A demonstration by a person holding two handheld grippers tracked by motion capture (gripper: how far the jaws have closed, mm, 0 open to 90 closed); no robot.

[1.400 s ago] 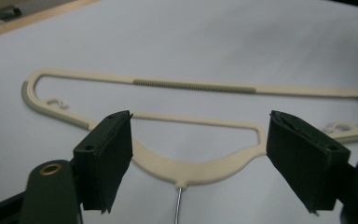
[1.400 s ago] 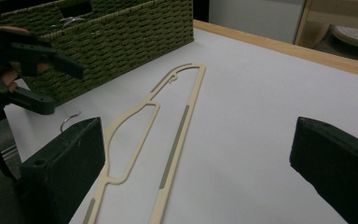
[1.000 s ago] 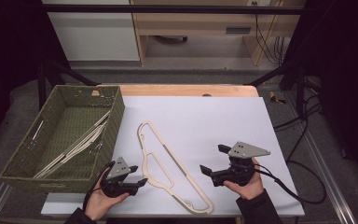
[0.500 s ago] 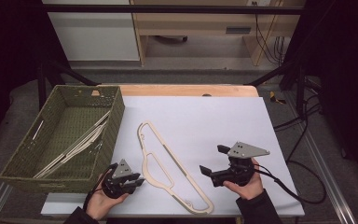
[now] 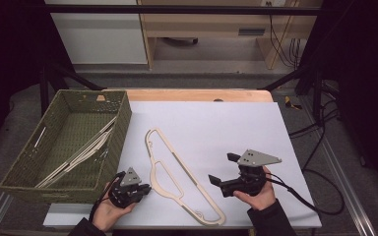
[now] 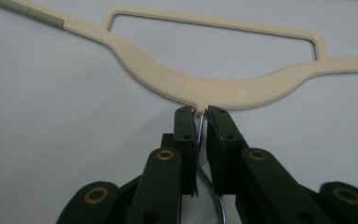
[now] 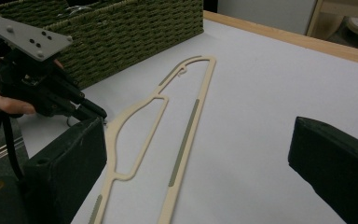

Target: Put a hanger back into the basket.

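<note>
A cream plastic hanger (image 5: pixel 177 177) lies flat on the white table top, running from upper left to lower right. In the left gripper view its curved neck (image 6: pixel 214 88) lies just ahead of my left gripper (image 6: pixel 202 112). The hanger's thin metal hook (image 6: pixel 205 177) runs between the jaws, which have just been closing. The hook rests against one pad, with a sliver of gap to the other. From above, my left gripper (image 5: pixel 147 188) sits at the hanger's left side. My right gripper (image 5: pixel 224 168) is held open and empty right of the hanger (image 7: pixel 186 126).
A green woven basket (image 5: pixel 123 123) stands at the table's left and holds several more cream hangers (image 5: pixel 78 155). The basket wall (image 7: pixel 121 32) is close behind my left gripper (image 7: pixel 91 112). A wooden strip edges the table's far side. Cables trail off the right edge.
The left gripper's jaws have drawn together at the hanger's neck and the hand has shifted slightly. The right hand and the hanger have stayed put.
</note>
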